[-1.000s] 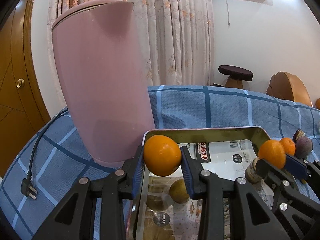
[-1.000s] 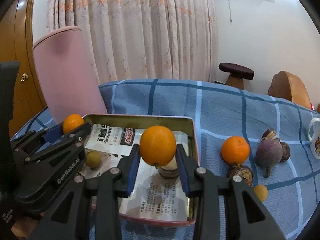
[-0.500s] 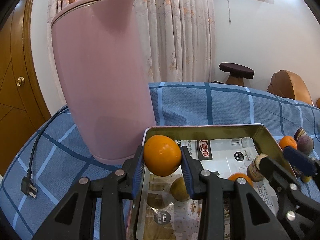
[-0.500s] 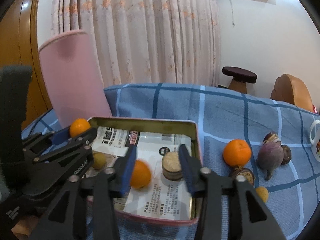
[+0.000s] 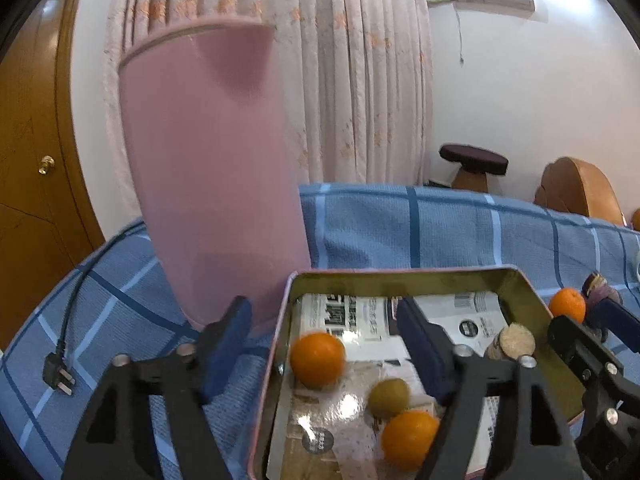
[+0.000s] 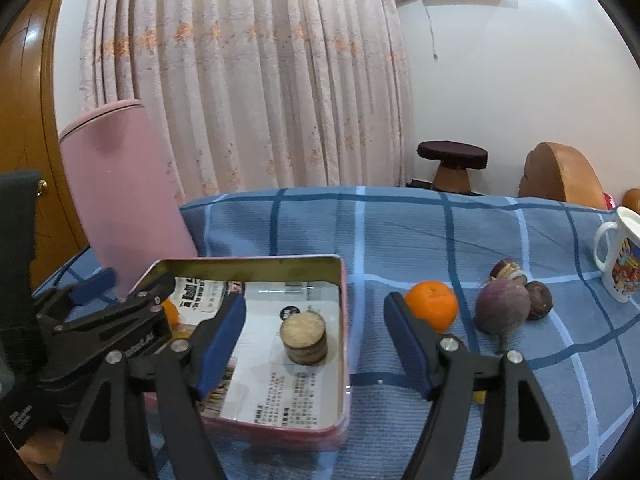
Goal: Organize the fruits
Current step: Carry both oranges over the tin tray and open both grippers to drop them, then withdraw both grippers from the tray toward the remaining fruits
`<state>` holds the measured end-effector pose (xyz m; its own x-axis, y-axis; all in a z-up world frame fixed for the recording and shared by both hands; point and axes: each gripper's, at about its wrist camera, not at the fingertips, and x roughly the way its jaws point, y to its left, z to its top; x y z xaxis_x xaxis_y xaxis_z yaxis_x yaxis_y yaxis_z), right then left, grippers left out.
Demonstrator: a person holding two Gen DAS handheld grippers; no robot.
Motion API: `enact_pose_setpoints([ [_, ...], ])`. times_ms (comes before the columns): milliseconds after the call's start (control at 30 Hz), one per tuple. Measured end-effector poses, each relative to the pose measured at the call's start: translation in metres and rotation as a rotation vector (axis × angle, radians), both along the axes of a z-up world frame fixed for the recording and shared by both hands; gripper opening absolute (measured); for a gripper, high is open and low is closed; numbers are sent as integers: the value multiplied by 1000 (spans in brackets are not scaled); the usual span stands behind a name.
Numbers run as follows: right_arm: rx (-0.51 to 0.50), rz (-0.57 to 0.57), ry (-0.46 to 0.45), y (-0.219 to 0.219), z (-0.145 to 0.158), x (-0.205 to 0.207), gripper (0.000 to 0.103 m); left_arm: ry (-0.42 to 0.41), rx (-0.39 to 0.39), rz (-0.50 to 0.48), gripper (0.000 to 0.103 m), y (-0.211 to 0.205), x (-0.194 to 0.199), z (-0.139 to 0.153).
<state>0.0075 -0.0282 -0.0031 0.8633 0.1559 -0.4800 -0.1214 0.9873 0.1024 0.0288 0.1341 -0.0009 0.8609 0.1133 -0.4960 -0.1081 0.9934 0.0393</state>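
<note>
Resting in tin (image 5: 520, 280): two oranges (image 5: 317, 359), one green fruit (image 5: 388, 397), one cork (image 5: 518, 339)

The tin tray (image 6: 343, 320) is shiny metal with printed paper (image 6: 276, 396) inside. The tablecloth (image 6: 400, 232) is soft woven cloth. The pink kettle (image 5: 212, 184) looks smooth and matt. The door (image 5: 28, 184) is glossy wood.

A tin tray (image 6: 343, 320) rests on a table cloth (image 6: 400, 240), with a kettle (image 6: 124, 200) standing behind its left corner. Inside the tray lie two oranges (image 5: 318, 358) (image 5: 408, 439), a small round fruit (image 5: 388, 397) between them, and a short cylinder (image 6: 304, 339) toward the right wall. Right of the tray, on the cloth, lie a third orange (image 6: 432, 305), then a root vegetable (image 6: 503, 311); a mug (image 6: 622, 264) stands farthest right.
</note>
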Motion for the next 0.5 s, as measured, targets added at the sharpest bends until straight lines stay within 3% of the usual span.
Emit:
enact_pose_setpoints([
  [500, -11, -26, 5, -12, -1, -3, 74, -20, -28, -15, 77, -3, -6, 2],
])
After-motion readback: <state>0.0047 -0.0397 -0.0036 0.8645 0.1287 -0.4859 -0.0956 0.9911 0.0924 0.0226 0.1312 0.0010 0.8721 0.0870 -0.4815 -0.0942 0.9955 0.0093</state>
